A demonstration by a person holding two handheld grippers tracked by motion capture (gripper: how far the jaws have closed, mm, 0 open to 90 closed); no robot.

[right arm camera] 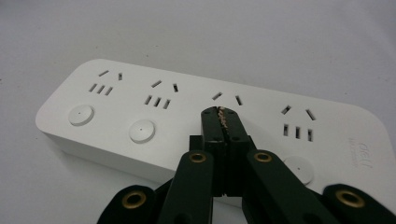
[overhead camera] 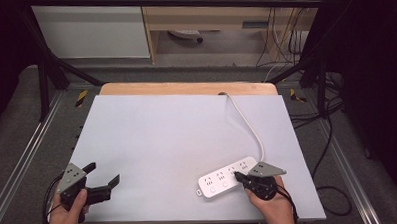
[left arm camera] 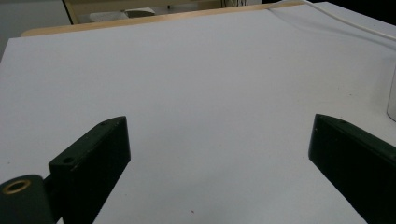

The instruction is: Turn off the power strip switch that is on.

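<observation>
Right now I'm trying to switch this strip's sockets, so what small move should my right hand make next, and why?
Probably press straight down. The right tongs are shut and poised over the third socket of the white four-socket power strip, where its round button seems hidden beneath them. The left tongs hang open over the bare white tabletop, away from the strip.

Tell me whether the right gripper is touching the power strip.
Touching. In the right gripper view, the right gripper, jaws closed together, presses its tip onto the top face of the power strip, no gap visible.
</observation>
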